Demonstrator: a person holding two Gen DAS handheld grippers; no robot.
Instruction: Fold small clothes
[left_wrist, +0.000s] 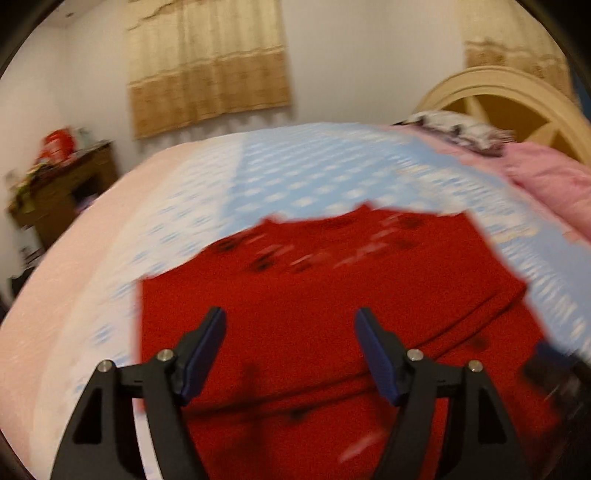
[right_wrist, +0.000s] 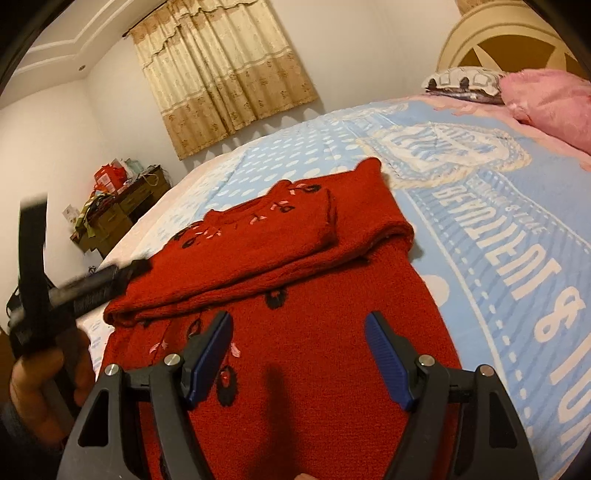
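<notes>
A: Jaws first?

B: Left gripper (left_wrist: 290, 350): spread wide, nothing between the blue ribbed pads (left_wrist: 205, 354), only red knit below. Right gripper (right_wrist: 298, 356): likewise wide, empty, hovering over the near half of the same cloth. Neither pressing on anything, as far as visible.

A: And the garment?

B: Red knitted sweater with black and pink flower embroidery (right_wrist: 280, 280), flat on the light blue patterned bedspread with white lettering (right_wrist: 498, 229). Straight ahead of both sets of jaws and beneath them. Sleeves already laid across the chest as a thick band (right_wrist: 258, 254); neckline at the far end, hem out of view past the bottom edge.

A: Long axis?

B: Away from the cameras, hem near, collar far, roughly in line with both grippers' pointing direction. Probably a hem-to-collar fold next, so near edge up and forward.

A: Nearer hand?

B: Hard to rank. Left view badly blurred. From the right wrist view, left gripper at the sweater's left edge beside the sleeve band, held by a hand (right_wrist: 40, 391). Right over the lower body panel, seemingly closer to the hem.

A: Beyond that?

B: Pink pillow (right_wrist: 554, 103) and cream arched headboard (right_wrist: 491, 40) at the far end, well apart.
</notes>
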